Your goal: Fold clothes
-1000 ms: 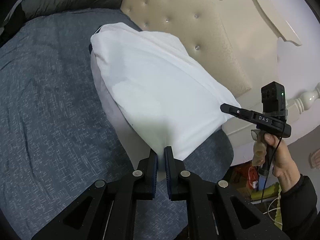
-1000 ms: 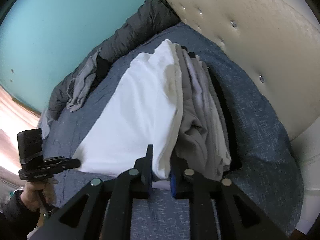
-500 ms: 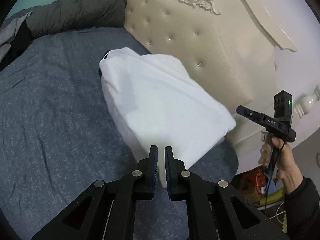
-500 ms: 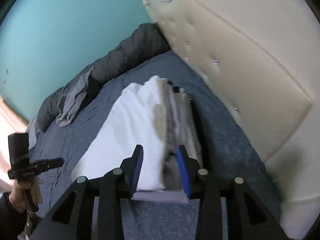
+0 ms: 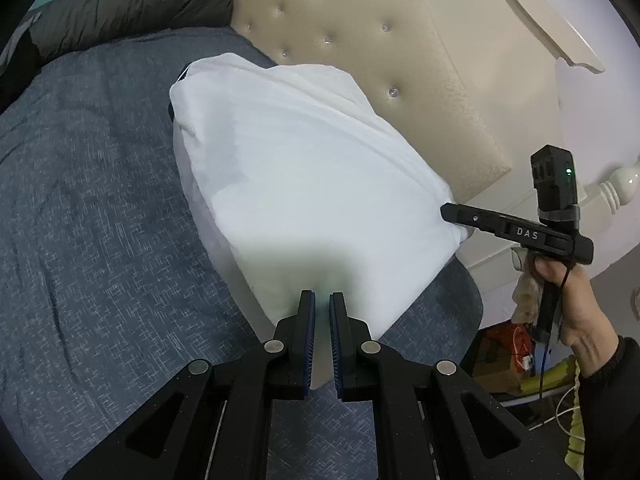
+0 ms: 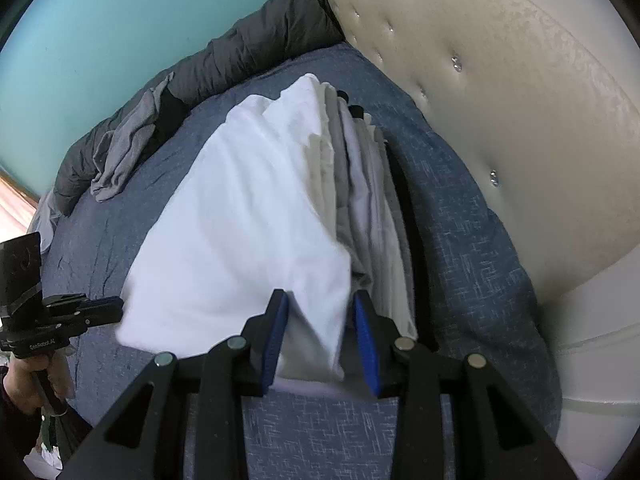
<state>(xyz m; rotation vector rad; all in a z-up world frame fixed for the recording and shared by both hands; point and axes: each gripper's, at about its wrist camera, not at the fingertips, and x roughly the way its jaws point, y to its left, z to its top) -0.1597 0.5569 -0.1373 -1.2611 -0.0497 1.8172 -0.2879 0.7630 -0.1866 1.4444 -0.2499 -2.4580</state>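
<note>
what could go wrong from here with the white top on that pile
1. The left claw is shut on the near edge of the folded white cotton garment; pulling back now could drag it off the stack of folded grey and white clothes.
2. The right claw stands open around the garment's corner; a careless sweep could undo the fold.
3. The stack sits near the corner of the blue-grey bedspread, so a shove could tip it off.

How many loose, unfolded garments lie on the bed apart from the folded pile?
1: a crumpled grey garment at the bed's far edge, against the dark duvet. More may be hidden behind the pile.
</note>
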